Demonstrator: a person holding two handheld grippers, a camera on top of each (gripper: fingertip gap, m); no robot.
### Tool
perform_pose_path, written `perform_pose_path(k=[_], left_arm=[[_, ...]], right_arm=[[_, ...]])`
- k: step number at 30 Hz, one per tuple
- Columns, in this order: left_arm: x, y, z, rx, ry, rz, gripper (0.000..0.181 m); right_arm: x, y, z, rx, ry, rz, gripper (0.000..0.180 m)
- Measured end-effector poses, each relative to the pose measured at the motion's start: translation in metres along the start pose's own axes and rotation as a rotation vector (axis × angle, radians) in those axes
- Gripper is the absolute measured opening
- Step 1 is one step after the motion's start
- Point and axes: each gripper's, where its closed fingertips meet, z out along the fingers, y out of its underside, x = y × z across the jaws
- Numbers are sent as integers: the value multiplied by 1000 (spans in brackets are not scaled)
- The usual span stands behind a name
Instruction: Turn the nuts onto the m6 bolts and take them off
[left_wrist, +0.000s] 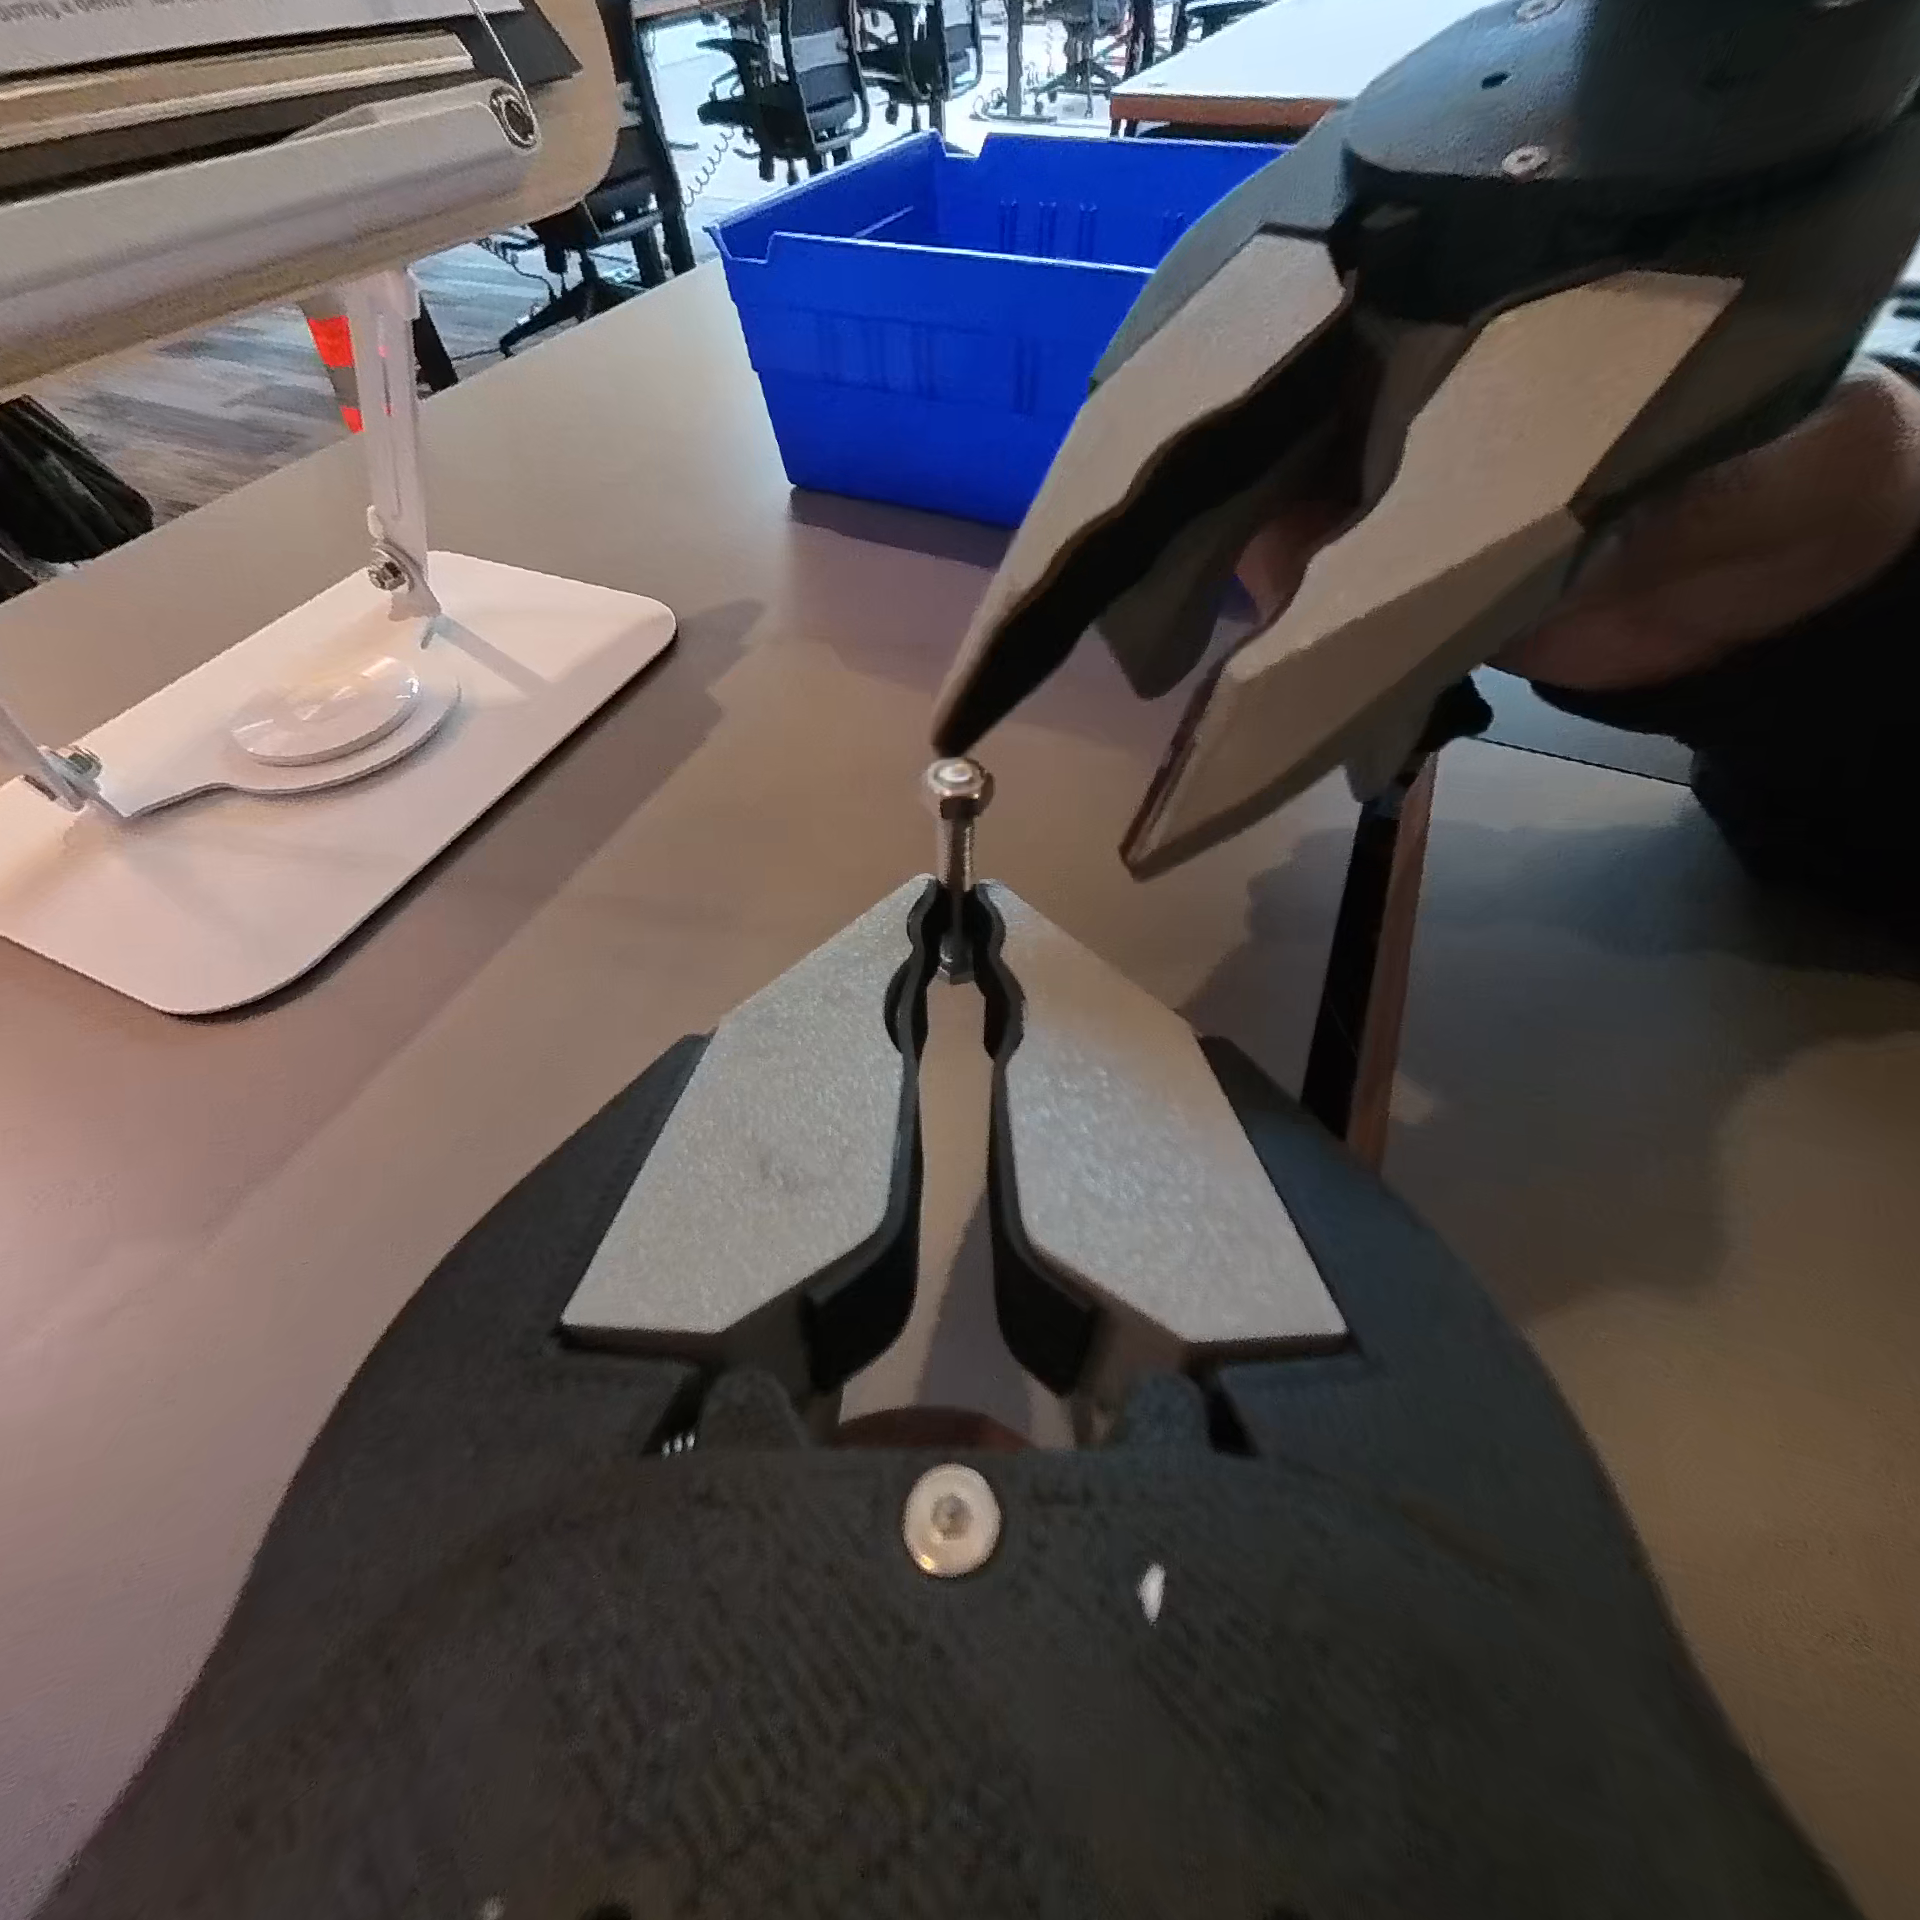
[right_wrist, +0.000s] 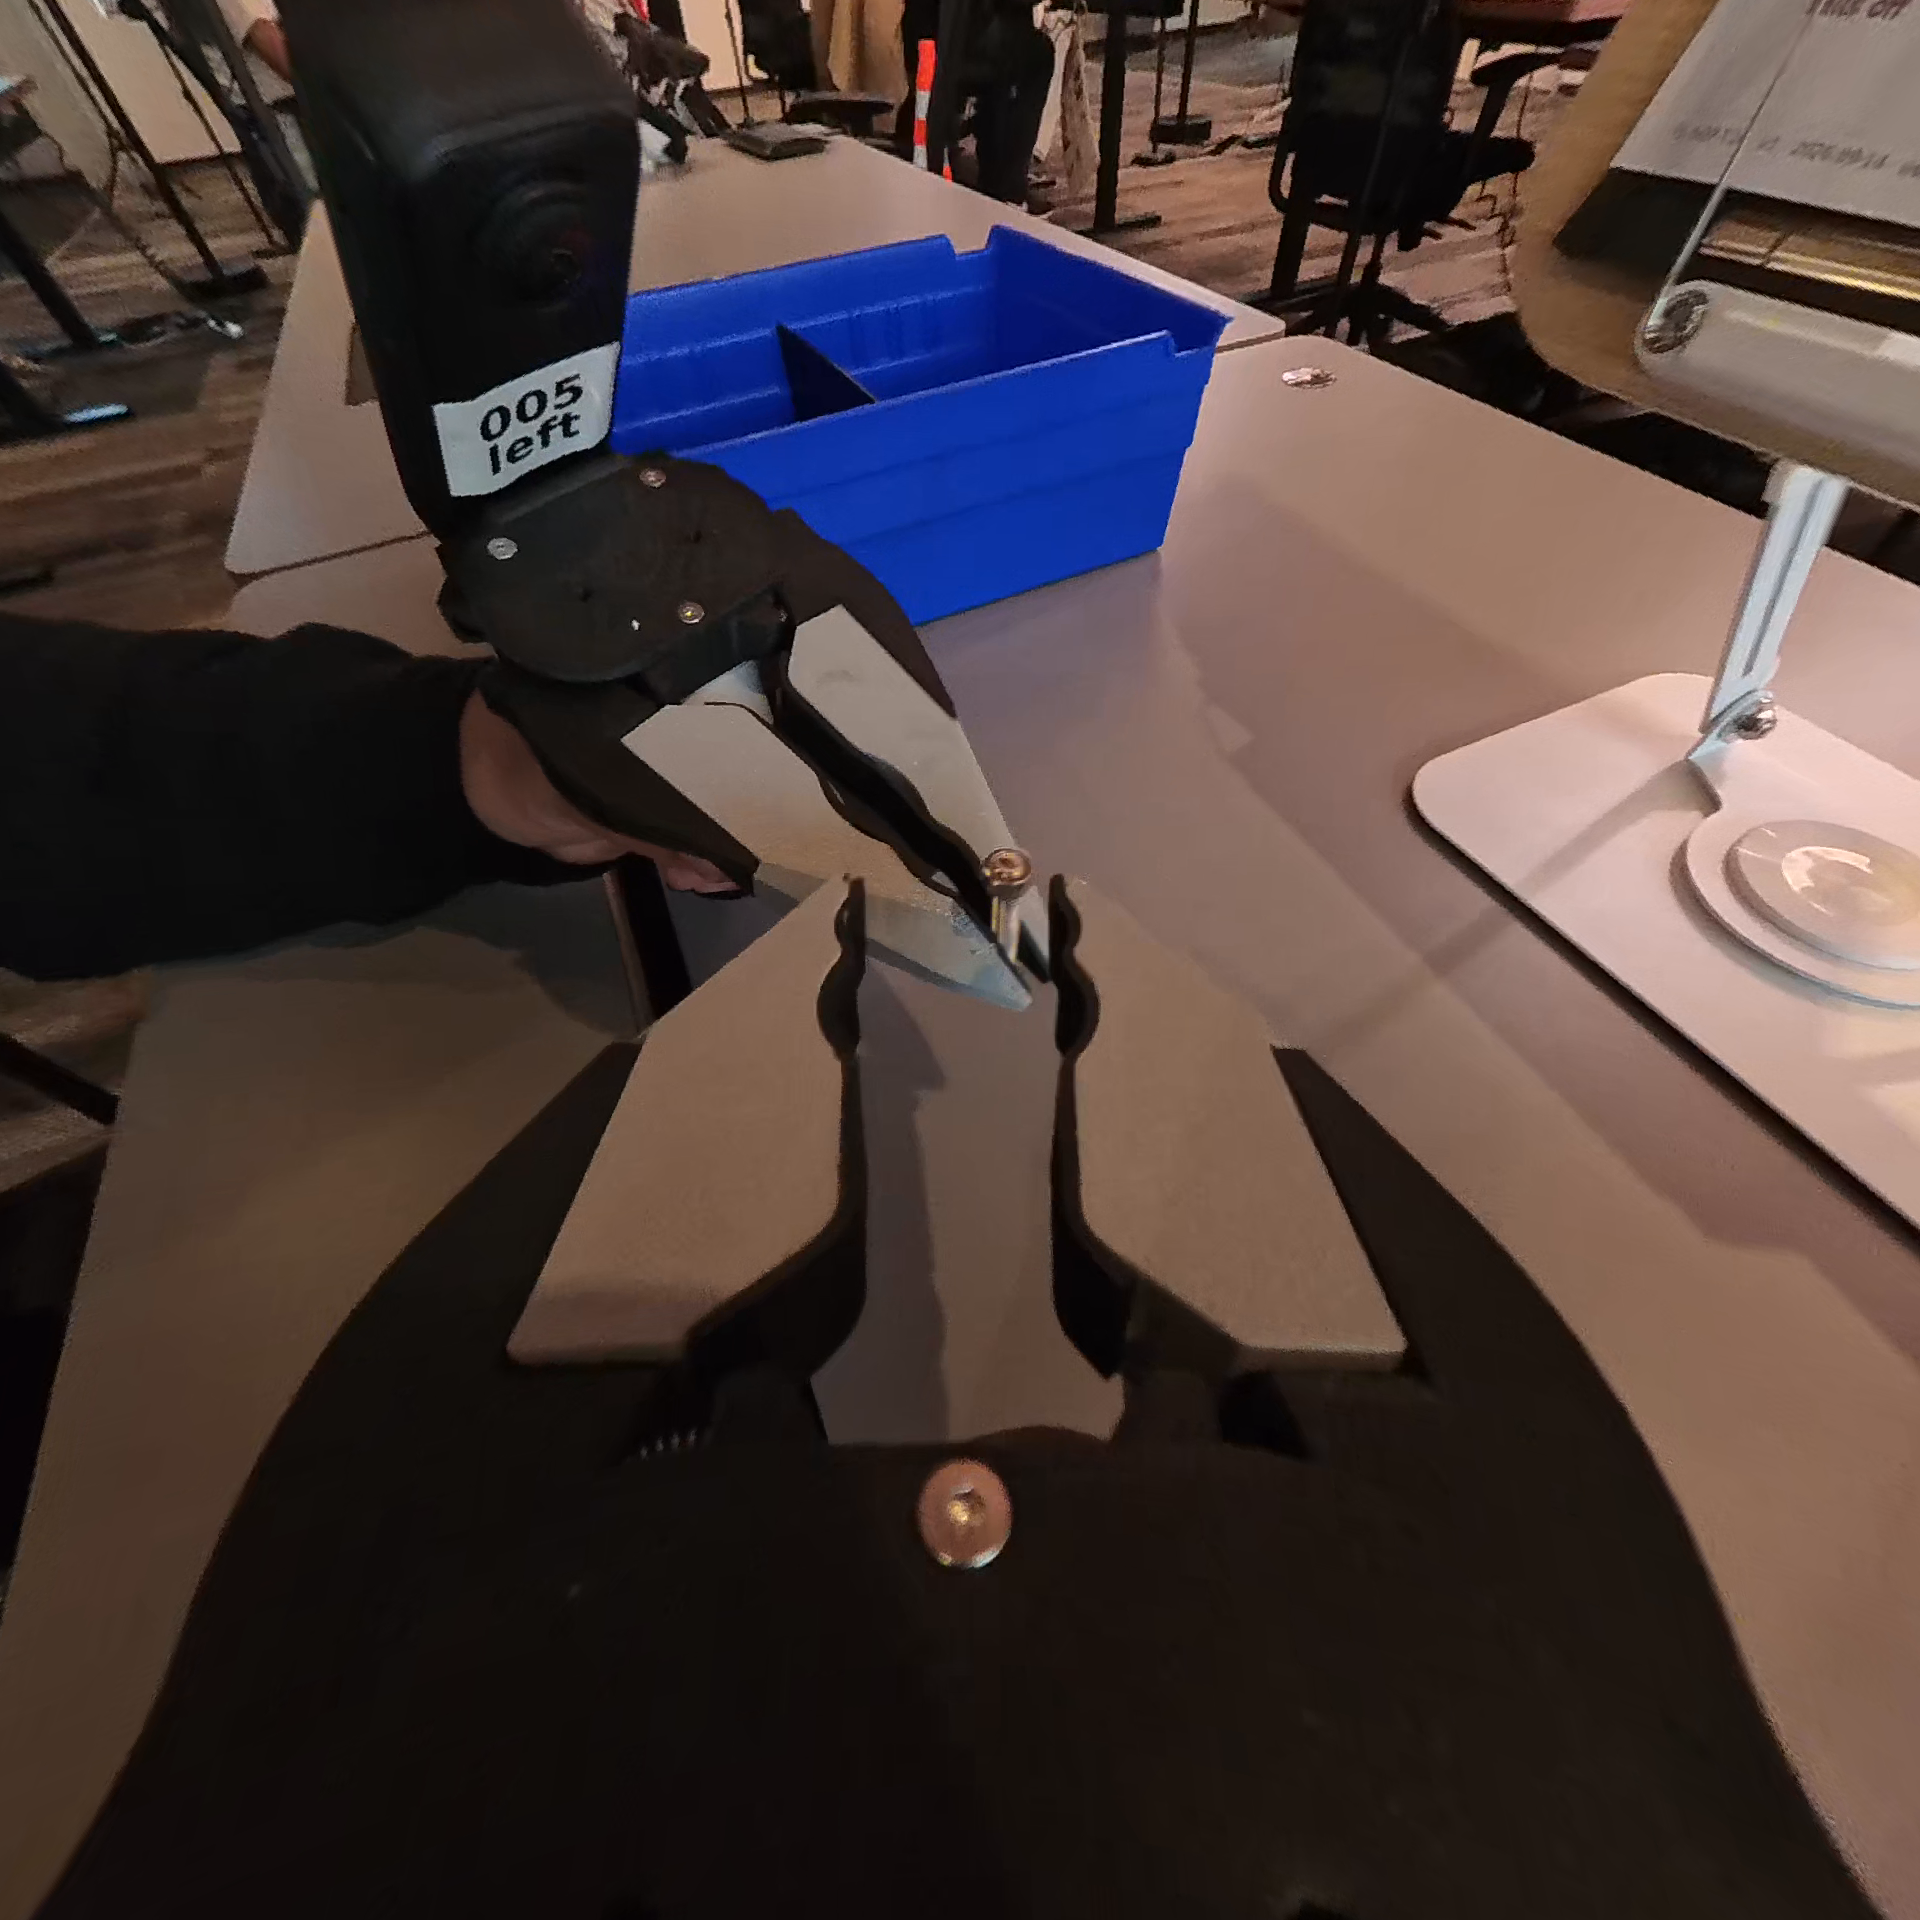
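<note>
My left gripper is shut on the lower part of a small steel bolt and holds it upright above the grey table. A hex nut sits at the bolt's top end. My right gripper is open, and one fingertip hangs just over the nut. In the right wrist view, my right gripper stands open around the nut and bolt, with the nut nearer the right finger and gaps on both sides. The left gripper comes in there from the left.
A blue divided bin stands at the back of the table. A white stand with a flat base holds a device overhead beside the work spot. A gap between tables lies near my right hand. Left and right tips are no more than a few centimetres apart.
</note>
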Motion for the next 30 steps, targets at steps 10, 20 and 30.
perform_pose_path(k=[10, 20, 30], left_arm=[[-3, 0, -1, 2, -7, -9, 2], [-1, 1, 0, -1, 0, -8, 2], [-4, 2, 0, -1, -6, -12, 2]], right_arm=[[-15, 0, 3, -14, -54, -37, 26], [2, 3, 1, -4, -3, 14, 34], [-18, 1, 4, -16, -76, -49, 28]])
